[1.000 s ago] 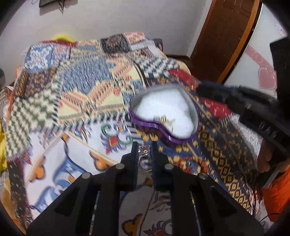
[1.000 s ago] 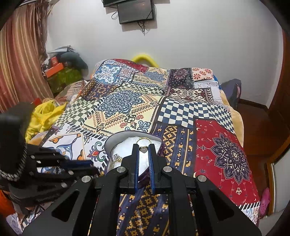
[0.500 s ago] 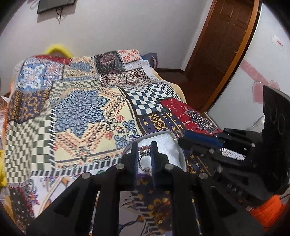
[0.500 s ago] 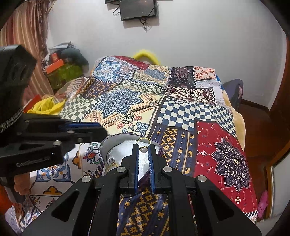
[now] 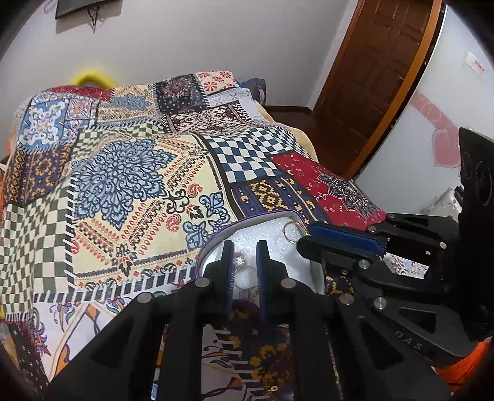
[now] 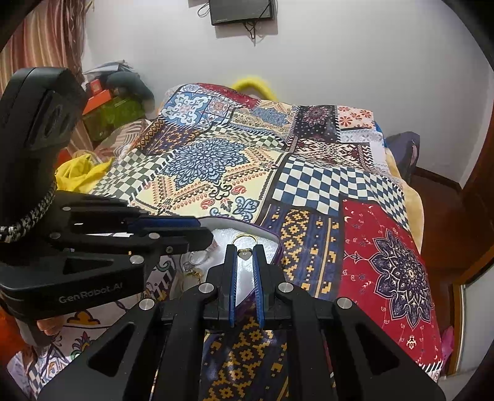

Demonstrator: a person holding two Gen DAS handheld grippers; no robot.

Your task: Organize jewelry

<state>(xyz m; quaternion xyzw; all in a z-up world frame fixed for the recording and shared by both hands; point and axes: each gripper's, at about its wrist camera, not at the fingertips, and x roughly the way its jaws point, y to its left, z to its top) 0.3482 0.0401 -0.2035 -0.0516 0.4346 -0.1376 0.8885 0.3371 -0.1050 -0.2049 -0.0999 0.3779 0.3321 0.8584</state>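
Observation:
A purple heart-shaped box (image 5: pixel 213 243) with white foam lining lies on the patchwork bedspread; it also shows in the right wrist view (image 6: pixel 271 239). My left gripper (image 5: pixel 244 265) is over the box, its jaws narrowly apart around a silver ring with a stone (image 5: pixel 242 266). My right gripper (image 6: pixel 244 257) is shut on a gold ring with a heart charm (image 6: pixel 244 246), held over the foam. The gold ring's hoop (image 5: pixel 290 229) shows at the right gripper's tip in the left wrist view. Small jewelry pieces (image 6: pixel 194 268) lie in the box's left part.
The patchwork bedspread (image 6: pixel 308 185) covers the bed. Yellow cloth (image 6: pixel 77 172) and boxes sit at the left bedside. A wooden door (image 5: pixel 370 68) stands to the right. A wall screen (image 6: pixel 240 10) hangs above the bed head.
My left gripper carried the silver ring from the bedspread up and over the box's foam, and its jaws have widened slightly. My right gripper has stayed put, holding the gold ring.

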